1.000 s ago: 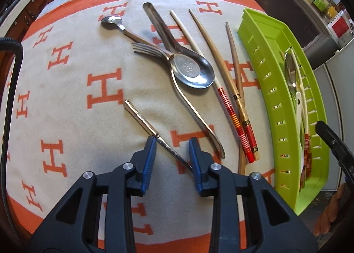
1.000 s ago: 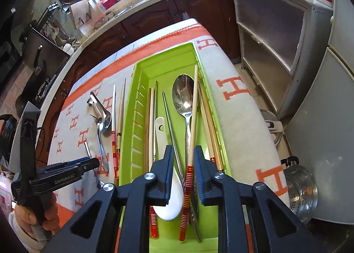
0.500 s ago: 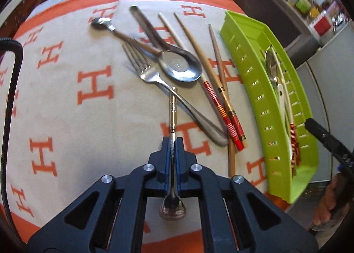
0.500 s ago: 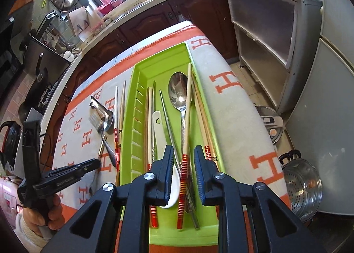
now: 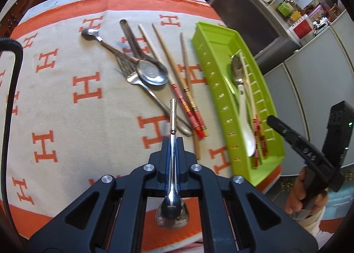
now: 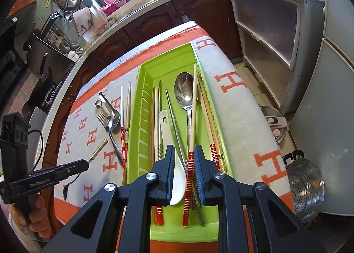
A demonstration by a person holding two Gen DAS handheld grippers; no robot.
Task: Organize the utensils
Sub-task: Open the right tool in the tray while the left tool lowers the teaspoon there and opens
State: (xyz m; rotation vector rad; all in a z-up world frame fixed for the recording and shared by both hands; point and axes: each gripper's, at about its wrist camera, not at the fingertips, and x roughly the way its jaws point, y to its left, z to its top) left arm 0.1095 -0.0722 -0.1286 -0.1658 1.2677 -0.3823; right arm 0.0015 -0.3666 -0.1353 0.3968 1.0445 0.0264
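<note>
Left gripper (image 5: 173,142) is clamped on the small spoon (image 5: 172,164), held clear of the cloth, bowl toward the camera, handle pointing forward. Green tray (image 5: 212,80) lies to its right, long axis roughly parallel to the spoon, so likely a sideways carry. Right gripper (image 6: 183,170) hovers over the tray's near end, jaws narrowly apart around a red-banded chopstick (image 6: 192,129), not closed on it.

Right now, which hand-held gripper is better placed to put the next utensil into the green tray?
Left. The left hand-held gripper is shut on a small metal spoon, lifted off the cloth. The right hand-held gripper is open and empty above the green tray.
</note>
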